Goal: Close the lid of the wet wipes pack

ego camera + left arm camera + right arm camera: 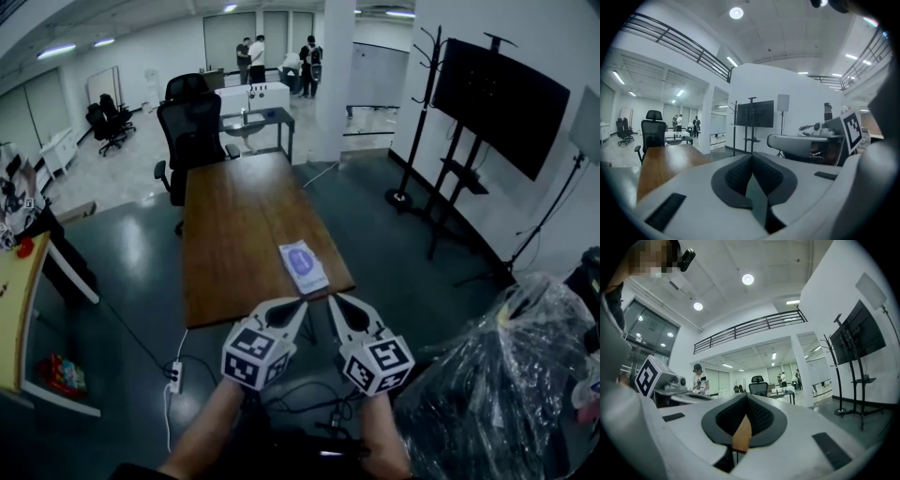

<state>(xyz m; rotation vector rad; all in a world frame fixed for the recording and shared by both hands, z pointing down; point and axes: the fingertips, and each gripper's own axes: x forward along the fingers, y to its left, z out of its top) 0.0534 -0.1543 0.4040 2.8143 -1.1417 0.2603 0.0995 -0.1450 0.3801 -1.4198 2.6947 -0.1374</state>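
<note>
Work surface: long brown wooden table (234,225), running away toward 12 o'clock in the head view.
Task item: flat white-and-lilac wet wipes pack (304,265) with a purple oval patch on top. It lies on the table close to the near right corner, at 12 o'clock from both grippers, just past their tips and not touching them. The lid is too small to tell whether it is up or down.
Left gripper: white two-jaw left gripper (296,306) with a black-and-white marker cube, at the table's near edge. The jaws meet at the tips, and the dark ribbed pads have nothing between them.
Right gripper: matching white right gripper (335,301), just beside the left one at its 3 o'clock. The jaws are likewise closed tip to tip and empty, and only brown table wood shows through the gap behind the pads.
Seating: black high-backed office chair (192,131) at the table's far end, 12 o'clock.
Display: large black flat screen (502,98) on a black floor stand, 2 o'clock.
Wrapping: crumpled clear plastic sheet (497,375), 4 o'clock.
Floor item: white power strip (173,375) with a cable, 8 o'clock.
Background: standing people (253,56), far off at 12 o'clock.
</note>
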